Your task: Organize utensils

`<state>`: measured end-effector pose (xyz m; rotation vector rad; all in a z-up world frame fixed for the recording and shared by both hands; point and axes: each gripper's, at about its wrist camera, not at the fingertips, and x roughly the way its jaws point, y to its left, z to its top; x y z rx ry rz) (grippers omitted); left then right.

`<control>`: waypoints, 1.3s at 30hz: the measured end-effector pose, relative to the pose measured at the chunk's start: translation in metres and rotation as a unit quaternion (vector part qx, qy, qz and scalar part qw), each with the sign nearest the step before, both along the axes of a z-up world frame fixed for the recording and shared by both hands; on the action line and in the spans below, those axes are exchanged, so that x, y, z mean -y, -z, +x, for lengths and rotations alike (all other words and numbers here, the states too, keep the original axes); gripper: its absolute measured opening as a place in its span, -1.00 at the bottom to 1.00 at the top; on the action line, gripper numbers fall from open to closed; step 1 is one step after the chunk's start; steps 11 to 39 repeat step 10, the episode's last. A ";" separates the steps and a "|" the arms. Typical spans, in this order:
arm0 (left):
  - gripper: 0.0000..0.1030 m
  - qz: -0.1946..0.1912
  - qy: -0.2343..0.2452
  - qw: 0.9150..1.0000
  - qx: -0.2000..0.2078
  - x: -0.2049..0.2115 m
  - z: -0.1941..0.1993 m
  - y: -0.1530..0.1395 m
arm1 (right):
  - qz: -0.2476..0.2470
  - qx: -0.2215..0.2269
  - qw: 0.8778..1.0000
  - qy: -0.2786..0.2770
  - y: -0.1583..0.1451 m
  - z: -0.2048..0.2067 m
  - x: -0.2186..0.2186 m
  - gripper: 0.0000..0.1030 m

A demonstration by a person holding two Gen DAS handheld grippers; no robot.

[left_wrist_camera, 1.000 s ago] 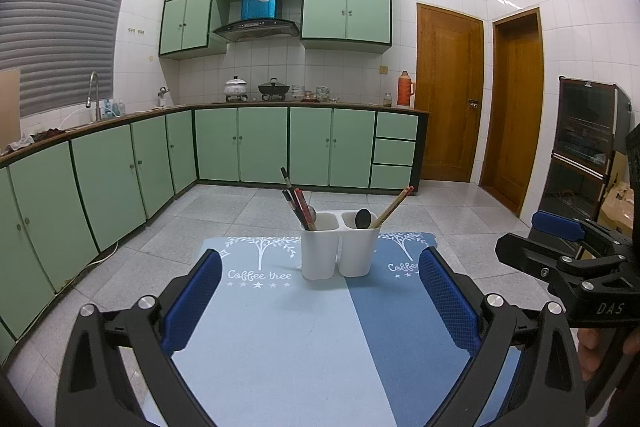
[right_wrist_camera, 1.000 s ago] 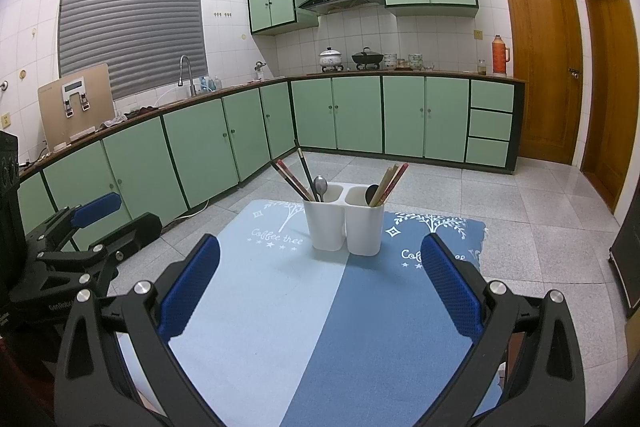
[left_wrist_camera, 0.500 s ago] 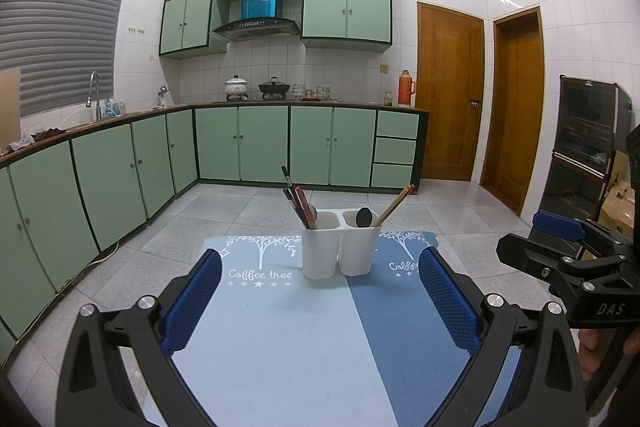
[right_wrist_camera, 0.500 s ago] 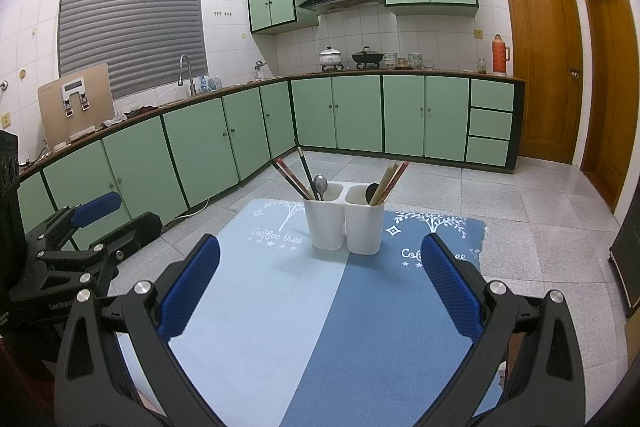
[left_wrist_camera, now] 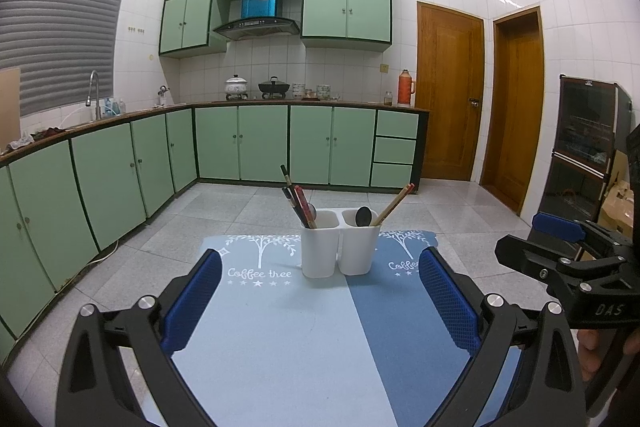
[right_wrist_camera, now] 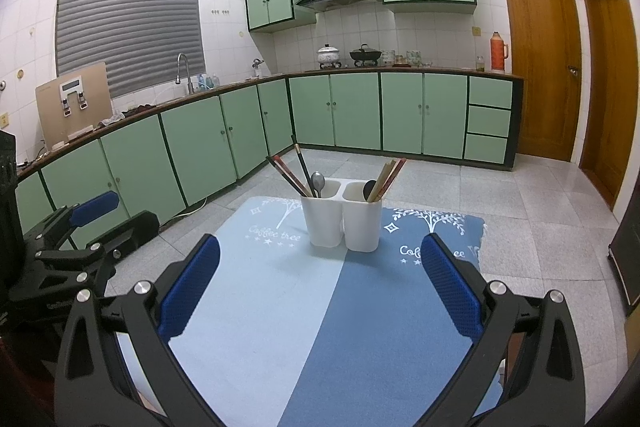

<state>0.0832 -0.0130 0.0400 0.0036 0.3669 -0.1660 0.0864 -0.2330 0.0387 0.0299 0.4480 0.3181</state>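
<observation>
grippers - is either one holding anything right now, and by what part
Nothing is held. The left gripper and right gripper both have their jaws wide open over the blue mat, well short of the white utensil holder.

Matt white plastic holder (left_wrist_camera: pixel 338 247) on cloth mat (left_wrist_camera: pixel 304 331) (fine-textured).

mat (left_wrist_camera: pixel 280 327): two-tone blue, white trees | holder (left_wrist_camera: pixel 340 247): white | cabinets (left_wrist_camera: pixel 264 143): green
</observation>
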 end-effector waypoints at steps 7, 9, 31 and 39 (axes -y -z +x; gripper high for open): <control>0.88 0.000 -0.001 1.000 -0.002 0.003 0.001 0.002 | 0.000 0.000 1.000 0.000 0.000 0.000 0.000 0.89; 0.88 0.000 -0.002 1.000 -0.002 0.003 0.001 0.002 | 0.000 -0.001 1.000 0.000 0.001 0.001 0.001 0.89; 0.88 -0.001 -0.001 1.000 -0.002 0.002 0.001 0.002 | 0.000 -0.001 1.000 0.000 0.001 0.000 0.001 0.89; 0.88 -0.001 -0.001 1.000 -0.002 0.002 0.001 0.002 | 0.000 -0.001 1.000 0.000 0.001 0.000 0.001 0.89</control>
